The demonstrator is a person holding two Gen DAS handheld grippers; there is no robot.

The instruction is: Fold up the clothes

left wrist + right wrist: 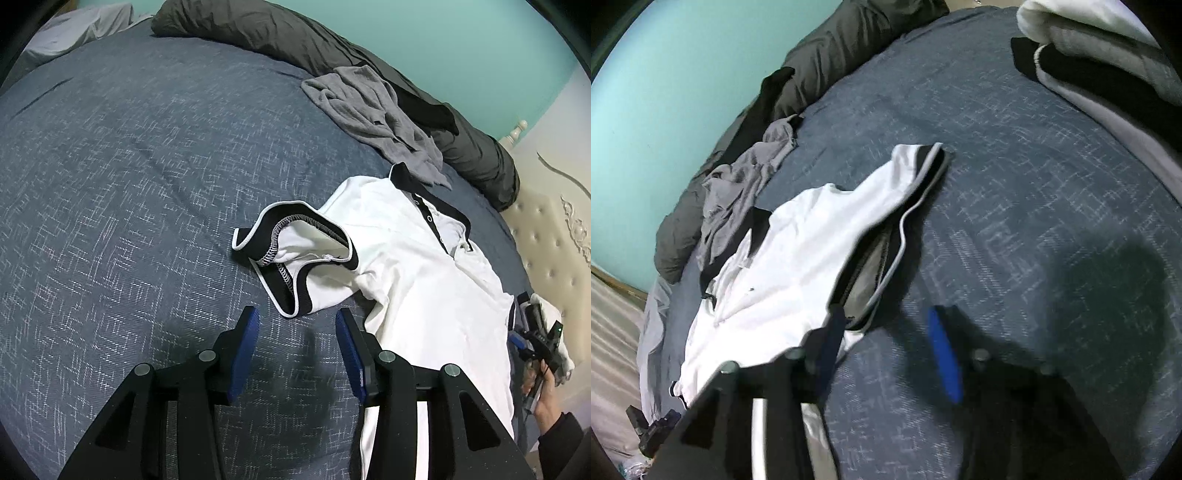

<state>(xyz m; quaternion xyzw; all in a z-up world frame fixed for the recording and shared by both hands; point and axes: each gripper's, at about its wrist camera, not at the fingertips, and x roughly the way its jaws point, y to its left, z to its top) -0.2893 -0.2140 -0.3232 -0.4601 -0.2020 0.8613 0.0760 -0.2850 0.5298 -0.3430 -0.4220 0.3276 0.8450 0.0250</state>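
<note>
One white polo shirt (413,280) flat on bedspread (129,184), collar far end

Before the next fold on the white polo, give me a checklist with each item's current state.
1. White polo shirt spread on the bed: ok, mostly flat.
2. Sleeve flat: not ok, cuff stands open and bunched.
3. Left hand-held gripper free: ok, open, nothing between the pads.
4. Right hand-held gripper free: ok, open, beside the shirt edge.
5. Grey garment clear of the collar: cannot tell, it lies right at it.
6. Hem squared: cannot tell, hidden.
</note>
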